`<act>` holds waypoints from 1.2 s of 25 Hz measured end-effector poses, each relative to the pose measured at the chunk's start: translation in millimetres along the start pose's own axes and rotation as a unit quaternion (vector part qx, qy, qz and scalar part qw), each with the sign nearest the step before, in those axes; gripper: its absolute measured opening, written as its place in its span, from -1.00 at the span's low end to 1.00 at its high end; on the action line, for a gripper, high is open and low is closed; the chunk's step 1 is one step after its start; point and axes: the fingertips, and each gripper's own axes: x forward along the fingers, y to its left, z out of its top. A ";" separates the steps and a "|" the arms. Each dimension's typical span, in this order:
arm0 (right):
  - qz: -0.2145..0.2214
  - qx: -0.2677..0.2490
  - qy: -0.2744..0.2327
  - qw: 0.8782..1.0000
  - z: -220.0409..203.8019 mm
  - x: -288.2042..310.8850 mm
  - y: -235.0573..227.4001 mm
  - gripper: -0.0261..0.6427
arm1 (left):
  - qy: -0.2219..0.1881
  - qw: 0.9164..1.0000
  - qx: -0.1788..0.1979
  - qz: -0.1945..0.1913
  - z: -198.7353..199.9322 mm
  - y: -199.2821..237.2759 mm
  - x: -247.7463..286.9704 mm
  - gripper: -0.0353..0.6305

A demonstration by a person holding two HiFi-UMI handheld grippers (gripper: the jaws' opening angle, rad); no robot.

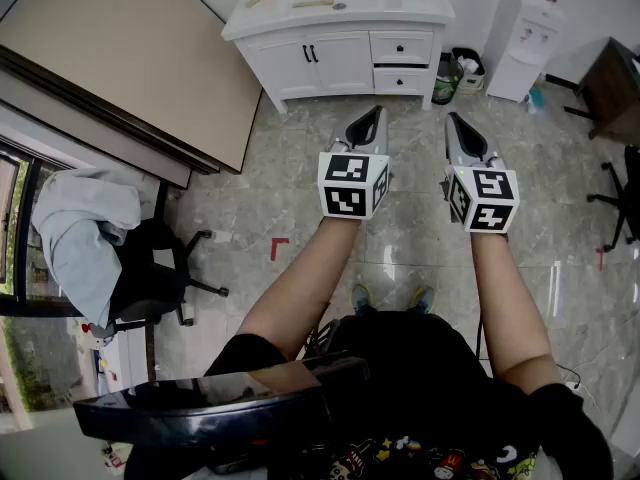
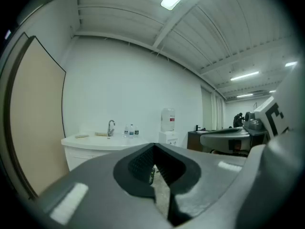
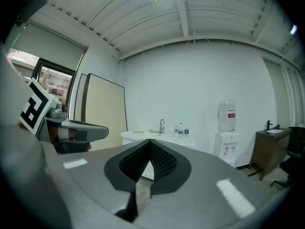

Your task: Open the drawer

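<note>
While I stood well back from the white cabinet (image 1: 300, 65), its upper drawer (image 1: 401, 46) lay in the upper middle of the frame, ahead of both tips and well apart from them. My left gripper (image 1: 374, 116) and right gripper (image 1: 453, 120) each had the jaws pressed together on nothing. The drawer front ran left to right, and I judged the left tip slightly nearer.

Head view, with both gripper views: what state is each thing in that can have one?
upper drawer: closed.
lower drawer: closed.
cabinet doors: closed.
left gripper: shut, nothing between its jaws, clear of the cabinet.
right gripper: shut, nothing between its jaws, clear of the cabinet.
office chair: pale cloth draped over it.
</note>
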 end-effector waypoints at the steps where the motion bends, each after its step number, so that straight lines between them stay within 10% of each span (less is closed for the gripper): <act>1: 0.001 0.000 0.000 1.000 -0.4 -0.2 -2.7 -0.86 | 0.001 1.000 0.000 0.000 -0.3 -2.4 2.1 -0.89; 21: 0.033 -0.010 -0.001 0.999 -28.5 5.2 -80.4 -0.85 | 0.003 1.000 0.000 0.018 -16.2 -45.7 60.6 -0.89; 30: 0.020 0.012 0.029 0.999 -59.1 157.8 -74.8 -0.85 | 0.032 0.999 -0.014 0.000 -44.8 70.4 166.9 -0.89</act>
